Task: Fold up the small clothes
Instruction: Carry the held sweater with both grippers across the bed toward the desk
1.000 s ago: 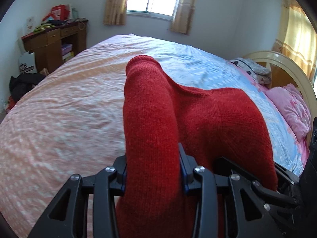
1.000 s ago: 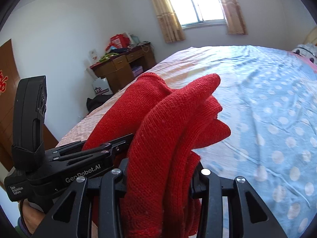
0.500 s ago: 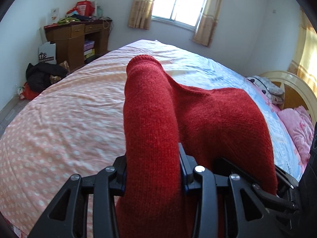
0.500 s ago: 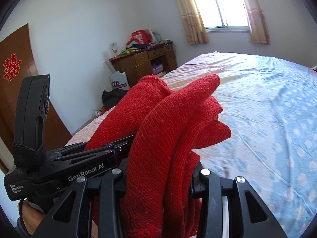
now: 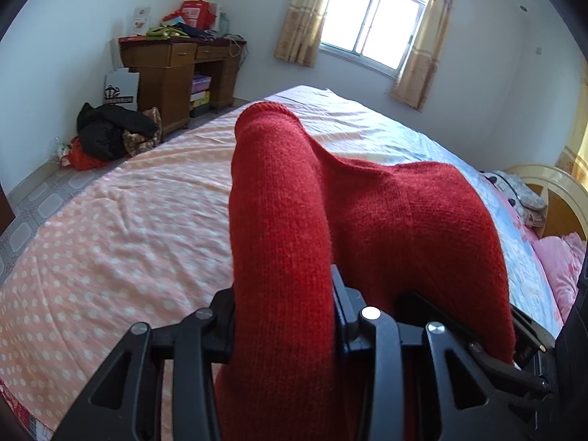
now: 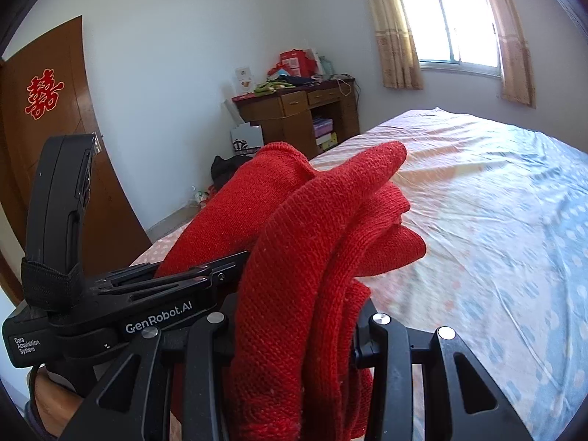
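A red knitted garment is held up above the bed by both grippers. My left gripper is shut on a thick folded edge of it, and the cloth drapes to the right over the other gripper. My right gripper is shut on several bunched layers of the same red garment. The left gripper's black body shows close beside it on the left, under the cloth. The fingertips of both grippers are hidden by the knit.
The bed has a pink and blue polka-dot sheet. A wooden desk with clutter stands by the far wall, with dark clothes on the floor. A headboard and pink pillow are at right. A brown door is at left.
Both grippers have tilted up and swung left with the garment. More of the desk, floor and door is now in view. The grip on the cloth is unchanged.
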